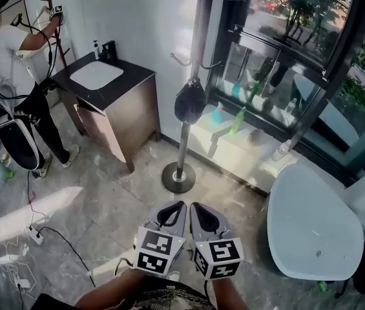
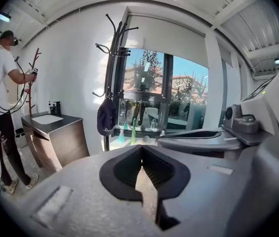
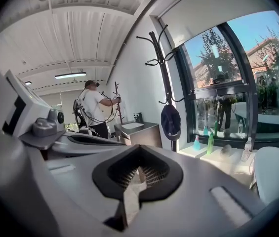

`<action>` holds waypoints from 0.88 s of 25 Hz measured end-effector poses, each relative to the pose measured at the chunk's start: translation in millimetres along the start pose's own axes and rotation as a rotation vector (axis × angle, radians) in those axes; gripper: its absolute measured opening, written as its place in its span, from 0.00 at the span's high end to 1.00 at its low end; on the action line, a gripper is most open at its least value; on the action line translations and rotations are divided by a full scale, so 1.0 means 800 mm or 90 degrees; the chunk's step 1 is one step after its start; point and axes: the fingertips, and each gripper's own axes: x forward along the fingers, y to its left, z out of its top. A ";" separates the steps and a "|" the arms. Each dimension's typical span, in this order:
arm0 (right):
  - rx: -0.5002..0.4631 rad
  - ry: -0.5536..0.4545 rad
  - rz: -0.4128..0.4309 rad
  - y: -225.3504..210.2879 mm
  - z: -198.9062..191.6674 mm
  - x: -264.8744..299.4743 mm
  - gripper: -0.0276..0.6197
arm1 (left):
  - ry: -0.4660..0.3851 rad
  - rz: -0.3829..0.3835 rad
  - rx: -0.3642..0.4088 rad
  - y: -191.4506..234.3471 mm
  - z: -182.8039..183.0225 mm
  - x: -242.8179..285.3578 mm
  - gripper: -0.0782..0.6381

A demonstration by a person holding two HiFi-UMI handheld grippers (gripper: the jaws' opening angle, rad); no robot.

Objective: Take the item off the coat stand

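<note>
A dark cap [image 1: 189, 101] hangs low on the black coat stand [image 1: 197, 37], whose round base [image 1: 178, 177] rests on the tiled floor. My two grippers are side by side near the bottom of the head view, well short of the stand and below the cap. The left gripper [image 1: 178, 205] is shut with nothing in it, and so is the right gripper [image 1: 196, 206]. In the left gripper view the cap [image 2: 106, 117] hangs ahead, left of the shut jaws' tip [image 2: 141, 150]. In the right gripper view the cap [image 3: 170, 122] hangs ahead, right of the tip [image 3: 138, 150].
A dark vanity cabinet with a white sink [image 1: 104, 86] stands left of the stand. A person [image 1: 11, 53] works at a wooden coat stand [image 1: 56, 18] at far left. A white bathtub [image 1: 311, 228] is at the right. Bottles [image 1: 237, 120] line the window ledge. Cables [image 1: 33, 234] lie on the floor.
</note>
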 end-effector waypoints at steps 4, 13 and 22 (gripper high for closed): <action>0.000 0.004 -0.010 -0.015 0.013 0.039 0.95 | 0.000 -0.007 -0.006 0.032 0.014 0.030 0.89; 0.003 -0.007 -0.050 -0.055 0.057 0.146 0.95 | 0.007 -0.016 -0.008 0.121 0.045 0.098 0.89; -0.001 0.001 -0.091 -0.083 0.077 0.225 0.95 | 0.013 -0.044 0.000 0.174 0.070 0.156 0.89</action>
